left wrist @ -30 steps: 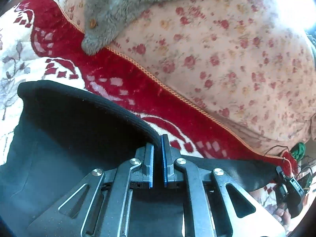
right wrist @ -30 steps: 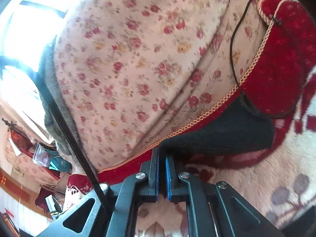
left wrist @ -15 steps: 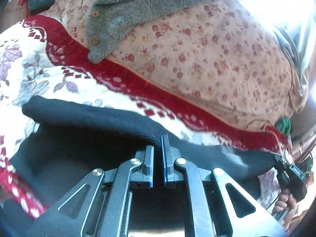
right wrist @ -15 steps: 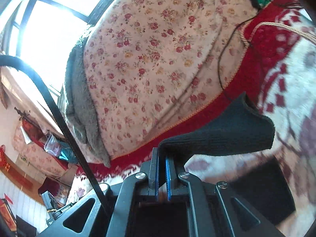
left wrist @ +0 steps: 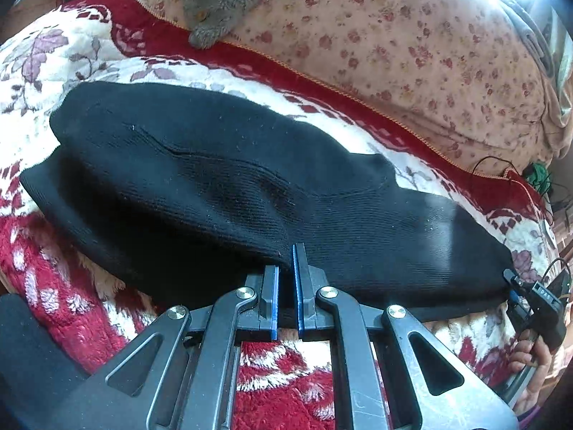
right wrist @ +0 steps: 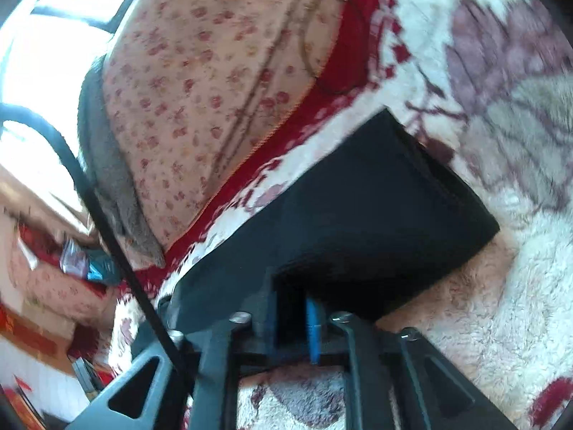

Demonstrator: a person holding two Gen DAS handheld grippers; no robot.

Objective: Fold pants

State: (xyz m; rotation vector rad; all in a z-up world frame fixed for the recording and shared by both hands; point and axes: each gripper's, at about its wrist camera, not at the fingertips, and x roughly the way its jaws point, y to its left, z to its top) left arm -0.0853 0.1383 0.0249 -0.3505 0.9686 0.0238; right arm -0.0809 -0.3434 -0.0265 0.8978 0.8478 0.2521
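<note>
The black knit pants (left wrist: pixel 250 193) lie folded over on the red and white floral blanket (left wrist: pixel 89 68). My left gripper (left wrist: pixel 284 268) is shut on the near edge of the pants, with the cloth pinched between its blue pads. In the right wrist view the pants (right wrist: pixel 358 211) lie as a flat folded slab on the blanket. My right gripper (right wrist: pixel 292 308) stands at the pants' near edge, its jaws a little apart with dark cloth between them. The right gripper also shows in the left wrist view (left wrist: pixel 533 297) at the pants' right end.
A pink floral quilt (left wrist: pixel 412 43) is heaped along the far side, with a grey fleece garment (left wrist: pixel 222 3) on it. A thin black cable (left wrist: pixel 494 165) and a green item (left wrist: pixel 537 173) lie at the right. Bright window light fills the upper corners.
Both grippers brought the lifted pants edge toward me and down, so the upper layer now lies over the lower one. The right jaws have parted slightly.
</note>
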